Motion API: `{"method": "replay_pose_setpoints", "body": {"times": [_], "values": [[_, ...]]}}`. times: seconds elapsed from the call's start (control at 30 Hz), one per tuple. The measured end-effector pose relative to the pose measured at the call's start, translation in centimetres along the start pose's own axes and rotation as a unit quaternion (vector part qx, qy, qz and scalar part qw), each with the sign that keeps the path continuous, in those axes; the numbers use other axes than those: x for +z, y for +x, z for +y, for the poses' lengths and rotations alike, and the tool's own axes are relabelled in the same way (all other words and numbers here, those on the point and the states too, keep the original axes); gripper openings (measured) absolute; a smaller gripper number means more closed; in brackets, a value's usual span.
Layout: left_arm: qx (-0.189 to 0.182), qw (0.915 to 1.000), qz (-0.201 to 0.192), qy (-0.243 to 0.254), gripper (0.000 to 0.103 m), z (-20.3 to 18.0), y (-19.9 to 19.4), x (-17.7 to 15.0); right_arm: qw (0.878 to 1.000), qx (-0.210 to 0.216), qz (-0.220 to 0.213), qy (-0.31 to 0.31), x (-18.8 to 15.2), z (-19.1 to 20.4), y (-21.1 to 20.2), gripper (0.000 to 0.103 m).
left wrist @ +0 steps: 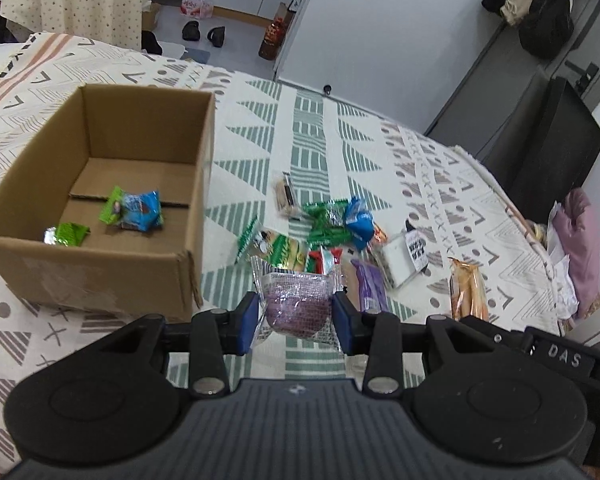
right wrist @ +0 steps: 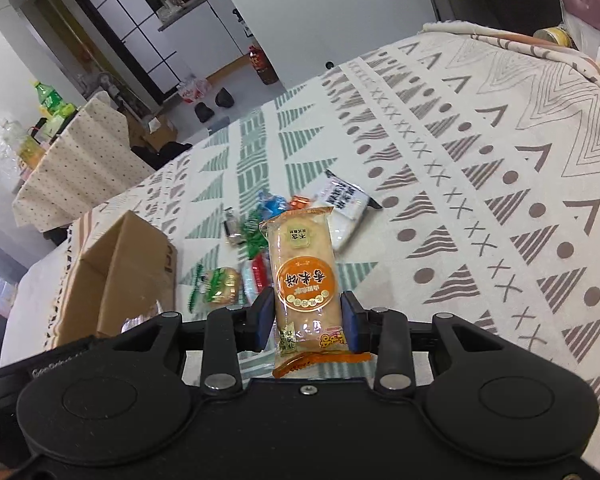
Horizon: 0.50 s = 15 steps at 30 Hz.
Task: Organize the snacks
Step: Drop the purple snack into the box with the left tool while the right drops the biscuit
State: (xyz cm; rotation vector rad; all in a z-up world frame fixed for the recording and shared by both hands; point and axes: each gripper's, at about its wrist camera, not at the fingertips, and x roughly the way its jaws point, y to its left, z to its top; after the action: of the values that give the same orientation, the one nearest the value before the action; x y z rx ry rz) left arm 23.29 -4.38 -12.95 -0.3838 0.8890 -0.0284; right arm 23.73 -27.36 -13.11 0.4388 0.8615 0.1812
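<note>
Our left gripper (left wrist: 296, 314) clamps a purple snack (left wrist: 296, 308) between its blue pads, the packet held above the patterned cloth (left wrist: 440, 168). Ahead and to its left we see the open box (left wrist: 140, 136) with three packets inside; just beyond the fingertips lies the snack pile (left wrist: 332, 228). Our right gripper (right wrist: 306, 320) grips an orange rice-cake pack (right wrist: 304, 280) that stands upright between the pads. From there, we see the pile just ahead and the box (right wrist: 120, 276) off to the left.
</note>
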Motion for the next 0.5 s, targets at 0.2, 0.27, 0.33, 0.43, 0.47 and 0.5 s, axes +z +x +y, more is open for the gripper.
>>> {"method": "replay_pose_setpoints", "body": {"times": [0.2,0.27,0.33,0.43,0.47,0.5], "values": [[-0.014,0.9997,-0.014,-0.016,0.039,0.9,-1.3,0.8,1.000,0.012,-0.011,-0.017,0.1,2.7,-0.9,0.034],[-0.021,0.9992,-0.020,-0.026,0.039,1.3,-1.8,1.3,1.000,0.014,-0.014,-0.021,0.1,3.6,-0.9,0.034],[-0.023,0.9988,-0.032,-0.030,0.039,1.7,-2.4,1.9,1.000,0.015,-0.018,-0.020,0.2,4.5,-1.1,0.034],[-0.029,0.9978,-0.043,-0.042,0.039,2.4,-3.3,2.6,0.999,0.017,-0.025,-0.024,0.4,5.8,-1.3,0.034],[-0.030,0.9975,-0.046,-0.044,0.039,2.7,-3.5,2.8,0.999,0.018,-0.028,-0.027,0.5,6.3,-1.4,0.034],[-0.031,0.9972,-0.049,-0.047,0.039,3.0,-3.7,2.9,0.999,0.019,-0.031,-0.030,0.6,6.8,-1.5,0.034]]}}
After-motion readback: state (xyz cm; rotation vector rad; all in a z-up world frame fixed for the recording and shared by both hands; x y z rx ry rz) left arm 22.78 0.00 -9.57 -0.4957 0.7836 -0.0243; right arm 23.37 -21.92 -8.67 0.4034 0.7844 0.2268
